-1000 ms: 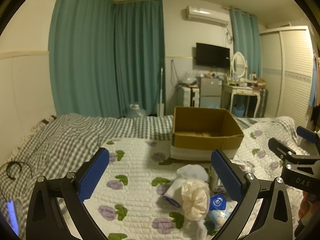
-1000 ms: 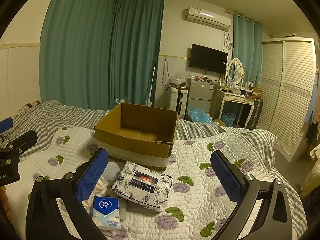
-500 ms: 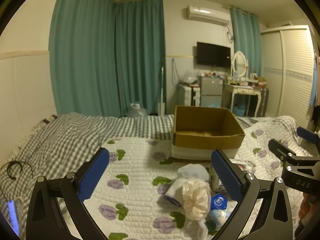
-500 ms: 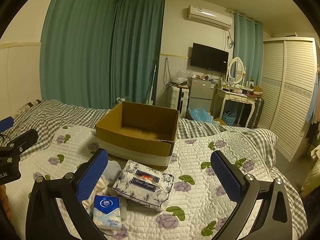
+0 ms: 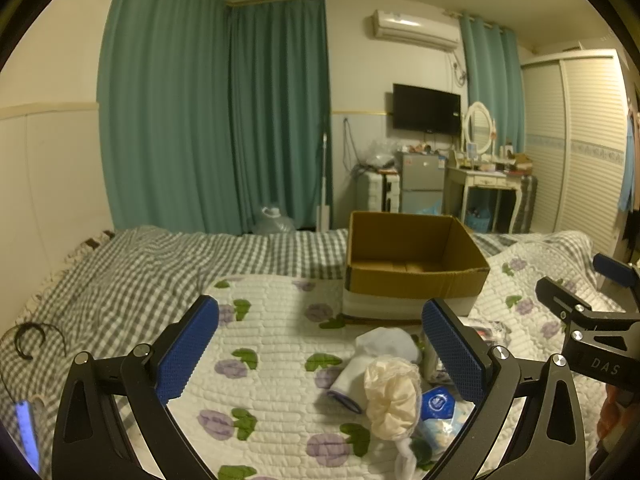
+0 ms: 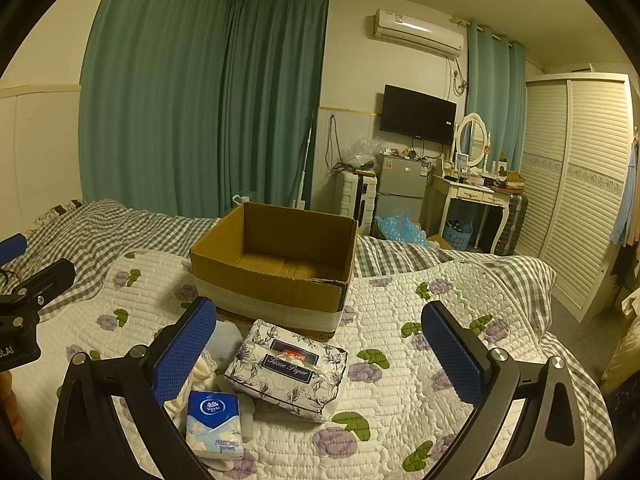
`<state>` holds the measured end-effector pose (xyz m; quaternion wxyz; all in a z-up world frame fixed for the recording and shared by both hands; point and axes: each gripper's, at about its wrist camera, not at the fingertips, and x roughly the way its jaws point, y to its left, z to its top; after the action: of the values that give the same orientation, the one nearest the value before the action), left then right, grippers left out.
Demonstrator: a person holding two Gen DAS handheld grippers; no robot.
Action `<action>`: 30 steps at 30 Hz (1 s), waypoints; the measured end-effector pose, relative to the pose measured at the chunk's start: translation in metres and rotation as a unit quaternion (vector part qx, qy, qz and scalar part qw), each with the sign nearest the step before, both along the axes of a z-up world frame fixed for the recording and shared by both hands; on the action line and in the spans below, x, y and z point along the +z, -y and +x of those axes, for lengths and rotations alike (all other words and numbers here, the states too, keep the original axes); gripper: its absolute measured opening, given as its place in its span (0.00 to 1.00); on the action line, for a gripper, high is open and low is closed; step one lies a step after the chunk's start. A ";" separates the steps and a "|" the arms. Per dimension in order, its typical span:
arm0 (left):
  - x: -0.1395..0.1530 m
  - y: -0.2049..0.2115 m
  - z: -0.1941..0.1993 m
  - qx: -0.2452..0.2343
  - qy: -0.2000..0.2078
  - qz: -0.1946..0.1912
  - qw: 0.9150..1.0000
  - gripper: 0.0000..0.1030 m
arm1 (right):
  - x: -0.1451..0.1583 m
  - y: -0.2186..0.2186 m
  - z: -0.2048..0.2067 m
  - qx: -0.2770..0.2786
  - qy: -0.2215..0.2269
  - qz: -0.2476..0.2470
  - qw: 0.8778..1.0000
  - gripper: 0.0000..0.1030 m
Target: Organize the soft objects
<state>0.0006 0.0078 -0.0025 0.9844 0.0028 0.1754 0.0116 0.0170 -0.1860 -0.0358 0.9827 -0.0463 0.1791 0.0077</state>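
An open, empty cardboard box (image 5: 416,264) (image 6: 280,256) stands on the flowered quilt. In front of it lies a pile of soft things: a floral tissue pack (image 6: 288,368), a small blue tissue packet (image 6: 214,420) (image 5: 438,404), a white sock (image 5: 372,356) and a cream scrunchie (image 5: 390,396). My left gripper (image 5: 320,352) is open and empty, above the quilt, left of the pile. My right gripper (image 6: 320,354) is open and empty, above the floral pack. Each gripper shows at the edge of the other's view.
The quilt (image 6: 400,360) lies over a grey checked bedspread (image 5: 140,264). A black headband (image 5: 28,340) lies at the left. Beyond the bed are teal curtains, a small fridge (image 6: 402,184), a dressing table (image 6: 472,192) and a louvred wardrobe (image 6: 576,184).
Both views have shifted very slightly; the box and pile sit a little further right in each view. Nothing was grasped or moved.
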 end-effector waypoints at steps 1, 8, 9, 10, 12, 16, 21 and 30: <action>0.001 0.001 0.000 0.000 0.000 -0.001 1.000 1.00 | 0.000 0.000 0.000 0.000 0.000 0.001 1.000 1.00; 0.000 0.001 0.000 0.000 0.000 0.000 1.000 1.00 | 0.000 0.000 0.000 0.001 -0.001 0.003 1.000 1.00; 0.000 0.001 0.000 0.000 0.000 0.000 1.000 1.00 | 0.000 0.000 0.000 0.001 -0.001 0.003 1.000 1.00; 0.001 0.001 0.000 0.000 -0.001 0.000 1.000 1.00 | 0.001 0.000 0.000 0.001 -0.002 0.002 1.000 1.00; 0.001 0.001 0.000 0.001 -0.001 0.000 1.000 1.00 | 0.001 0.000 0.000 0.001 -0.001 0.002 1.000 1.00; 0.001 0.001 0.000 0.000 -0.001 0.000 1.000 1.00 | 0.001 -0.001 0.001 0.002 -0.001 0.000 1.000 1.00; 0.001 0.001 0.001 0.001 -0.001 0.001 1.000 1.00 | 0.001 -0.001 0.001 0.001 -0.001 0.000 1.000 1.00; 0.010 0.000 -0.009 -0.007 0.010 -0.010 1.000 1.00 | 0.004 -0.003 -0.002 0.000 0.005 -0.001 1.000 1.00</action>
<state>-0.0085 0.0077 0.0078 0.9862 -0.0055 0.1655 0.0029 0.0148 -0.1828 -0.0321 0.9835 -0.0476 0.1745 0.0069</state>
